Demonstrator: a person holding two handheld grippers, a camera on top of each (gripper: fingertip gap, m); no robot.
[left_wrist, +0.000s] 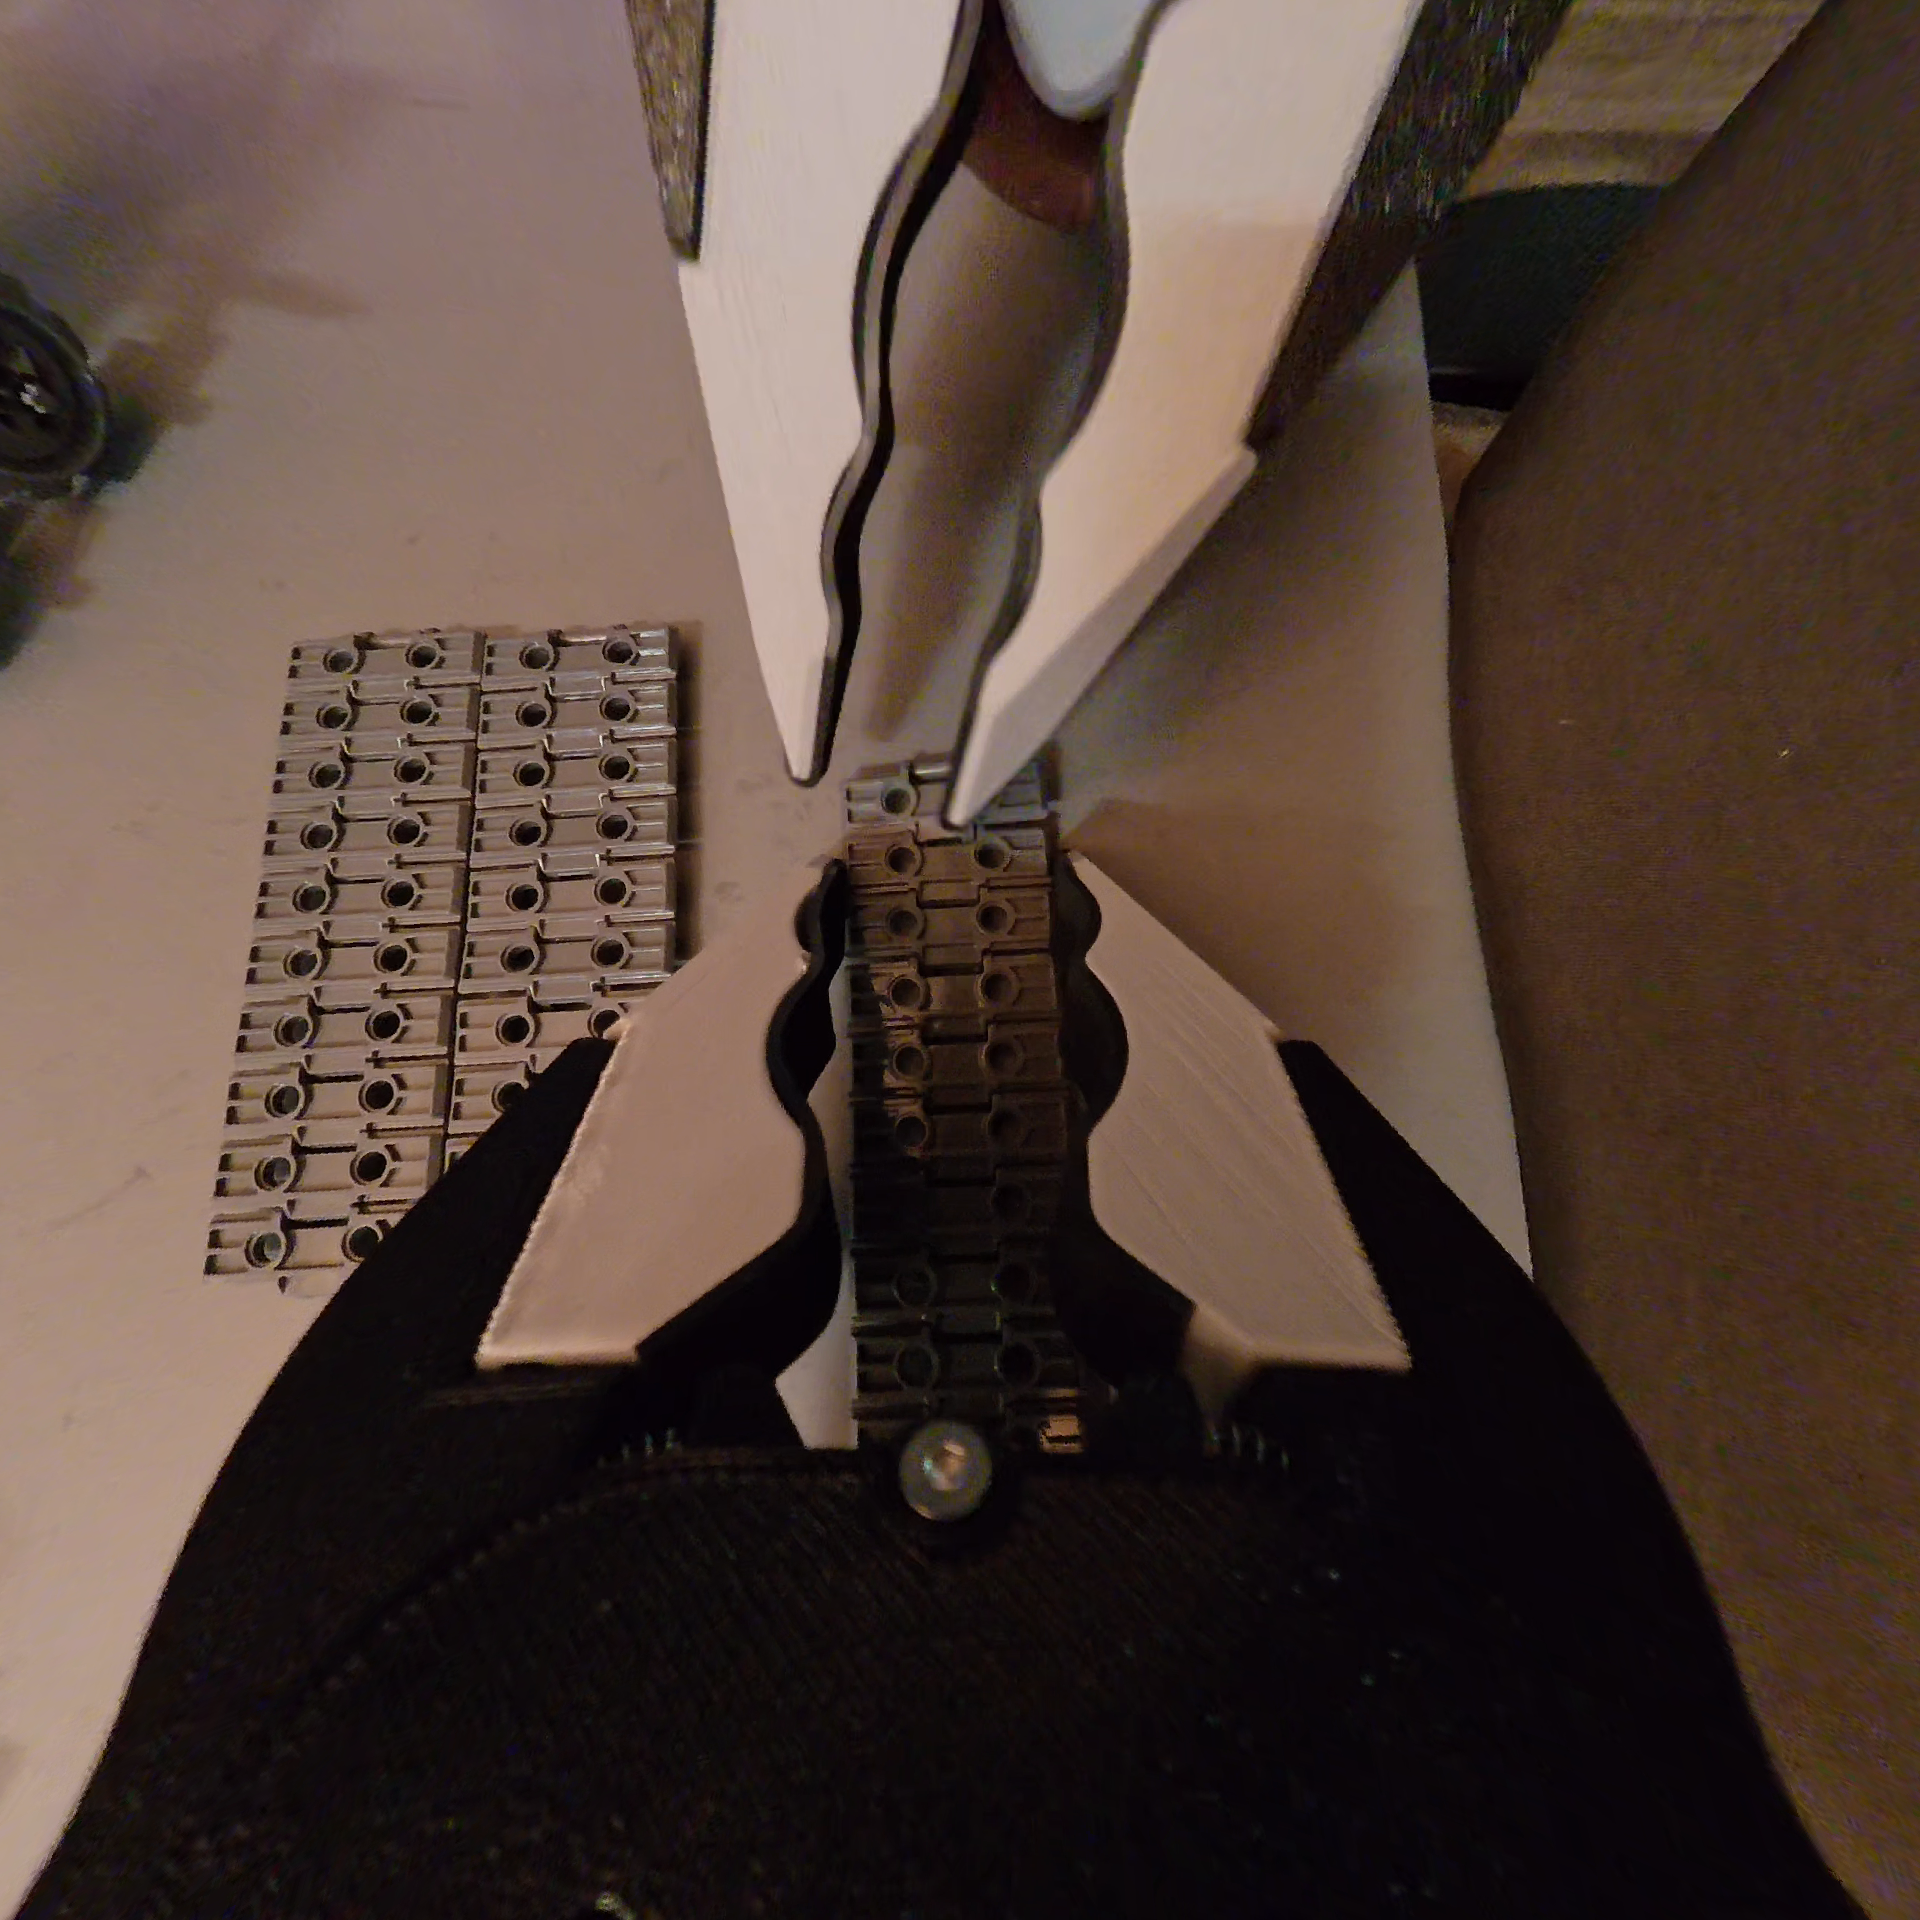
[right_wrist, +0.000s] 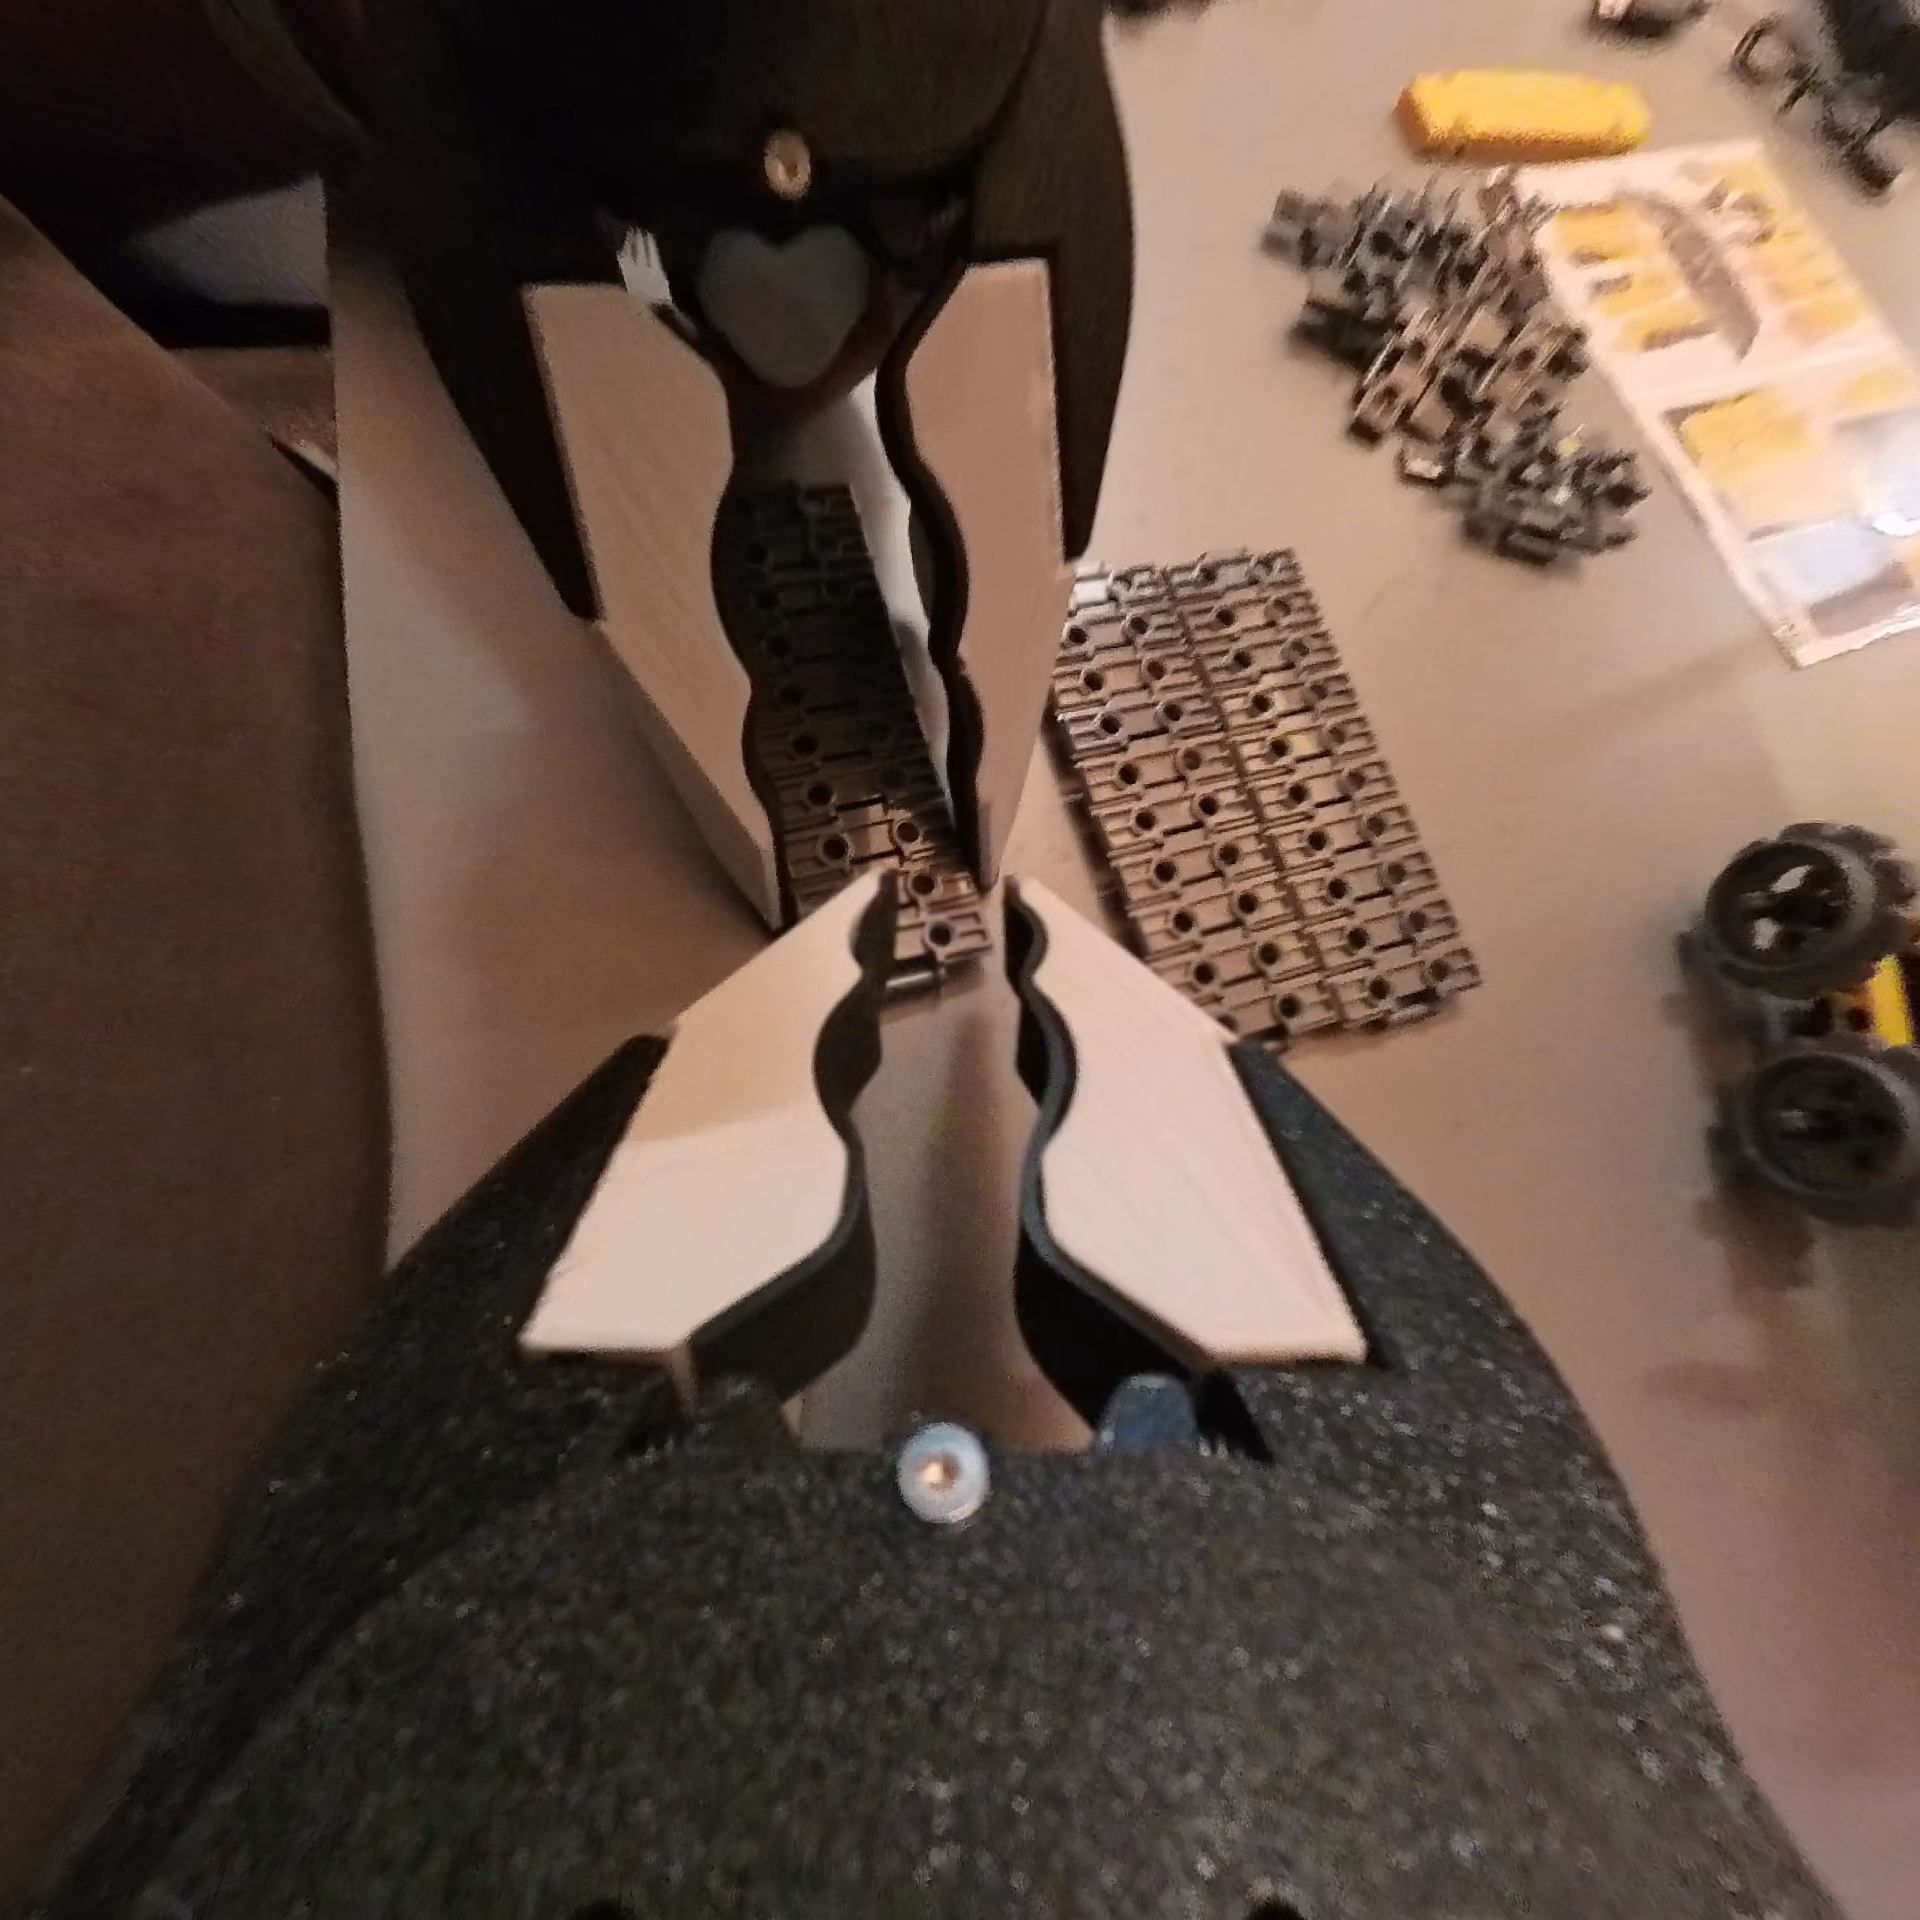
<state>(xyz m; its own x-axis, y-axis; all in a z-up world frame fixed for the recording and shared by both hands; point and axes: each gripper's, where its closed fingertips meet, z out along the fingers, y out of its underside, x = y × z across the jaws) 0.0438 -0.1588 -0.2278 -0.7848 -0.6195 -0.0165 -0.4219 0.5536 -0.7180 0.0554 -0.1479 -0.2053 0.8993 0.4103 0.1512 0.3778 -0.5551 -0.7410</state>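
Black housing and white fingers of the left gripper (left_wrist: 951, 883) filled the bottom of the left wrist view, and a single strip of grey track links (left_wrist: 951, 1091) ran lengthwise between those fingers. Its dark wavy pads bracketed both edges of the strip, the right pad against it, a thin gap showing by the left, so whether it truly clamped the strip I cannot tell. To the left lay a flat mat of grey track links (left_wrist: 447, 935), two strips side by side on the pale table (left_wrist: 312, 416), just beside the gripper. Opposite, the right gripper (left_wrist: 883, 784) reached in with its jaws parted; one fingertip touched the far end link of the strip.

From the right wrist view, that end link sat between the spread tips of the right gripper (right_wrist: 940, 899). Rightward lay a heap of loose dark links (right_wrist: 1455, 364), a printed booklet (right_wrist: 1714, 395), a yellow part (right_wrist: 1522, 114) and a black wheel assembly (right_wrist: 1808, 1049).
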